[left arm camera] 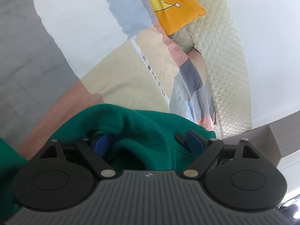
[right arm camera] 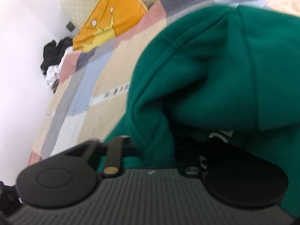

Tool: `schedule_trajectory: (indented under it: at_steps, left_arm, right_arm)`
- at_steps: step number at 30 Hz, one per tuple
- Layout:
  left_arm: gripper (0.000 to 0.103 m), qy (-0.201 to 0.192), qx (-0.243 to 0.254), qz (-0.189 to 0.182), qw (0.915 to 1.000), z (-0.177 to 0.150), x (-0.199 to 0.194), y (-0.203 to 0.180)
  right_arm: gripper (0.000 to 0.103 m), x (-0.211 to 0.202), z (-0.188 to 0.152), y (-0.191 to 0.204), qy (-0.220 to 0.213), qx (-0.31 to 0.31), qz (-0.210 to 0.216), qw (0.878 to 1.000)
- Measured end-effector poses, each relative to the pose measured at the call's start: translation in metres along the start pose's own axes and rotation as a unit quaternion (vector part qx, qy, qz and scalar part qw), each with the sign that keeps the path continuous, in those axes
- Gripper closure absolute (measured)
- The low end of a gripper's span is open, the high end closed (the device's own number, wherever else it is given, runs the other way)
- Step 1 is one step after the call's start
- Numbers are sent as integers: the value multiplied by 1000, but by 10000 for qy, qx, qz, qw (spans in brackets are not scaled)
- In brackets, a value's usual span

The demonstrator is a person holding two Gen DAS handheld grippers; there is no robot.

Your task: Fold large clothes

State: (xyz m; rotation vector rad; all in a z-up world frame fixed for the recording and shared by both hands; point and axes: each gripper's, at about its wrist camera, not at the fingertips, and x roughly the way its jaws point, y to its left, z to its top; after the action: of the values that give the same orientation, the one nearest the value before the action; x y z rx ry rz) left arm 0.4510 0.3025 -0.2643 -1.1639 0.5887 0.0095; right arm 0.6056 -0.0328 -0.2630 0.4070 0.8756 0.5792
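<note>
A green sweatshirt [left arm camera: 135, 127] lies bunched on a patchwork bedspread [left arm camera: 105, 71]. In the left wrist view my left gripper [left arm camera: 148, 142] stands wide open, its blue fingertips [left arm camera: 103, 142] far apart, with folds of green cloth lying between them. In the right wrist view the sweatshirt [right arm camera: 215, 71] fills the right half and drapes over my right gripper [right arm camera: 155, 150]. Cloth hides the right fingertips, and a bunched fold hangs down between the finger arms. White print shows on the cloth near the gripper.
A yellow-orange pillow [left arm camera: 172, 7] with a crown drawing lies at the head of the bed, against a cream quilted headboard [left arm camera: 221, 60]. A pile of dark and white clothes [right arm camera: 54, 60] sits by the white wall beside the bed [right arm camera: 78, 97]. A wooden edge [left arm camera: 271, 140] is at right.
</note>
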Motion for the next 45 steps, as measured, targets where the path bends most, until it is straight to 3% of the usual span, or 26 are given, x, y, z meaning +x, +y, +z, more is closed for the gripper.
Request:
schedule_trajectory:
  at_steps: [5,9,14,20,25,32,33,34,37,41,45]
  left_arm:
    - [15,64,-153,-179,9997,-5,-4,-1]
    - [15,383,-222,-374,9983,-7,-3,-5]
    - [15,631,-916,-1229,9862,-17,-12,2]
    - [11,1077,-1002,-1550,9769,-44,-19,-10]
    - [11,1382,-861,-1430,9762,-72,-20,-19]
    - [13,1341,-605,-1038,9837,-91,-15,-20]
    - [15,1327,-597,-921,9851,-89,-13,-18]
    - [25,1276,-593,-734,9873,-88,-12,-16]
    - [42,1351,-413,-274,9896,-89,-2,-14]
    - [56,1263,-333,-146,9913,-91,-4,-15]
    - [70,895,132,-8,9959,-93,-16,-28]
  right_arm:
    - [88,-60,1,11,-479,-25,506,9976]
    - [89,-117,-4,27,-747,-139,689,9947]
    - [89,-180,-28,28,-1053,-90,784,9913]
    - [89,-238,-73,8,-1491,-78,897,9847]
    - [89,-267,-115,-11,-1712,150,989,9801]
    - [89,-275,-144,-24,-1753,92,862,9807]
    - [89,-272,-144,-25,-1729,5,826,9815]
    - [89,-267,-143,-27,-1677,4,857,9821]
    - [89,-262,-146,-31,-1552,95,936,9834]
    - [89,-254,-149,-38,-1477,141,879,9850]
    - [89,-250,-147,-47,-1411,311,858,9858]
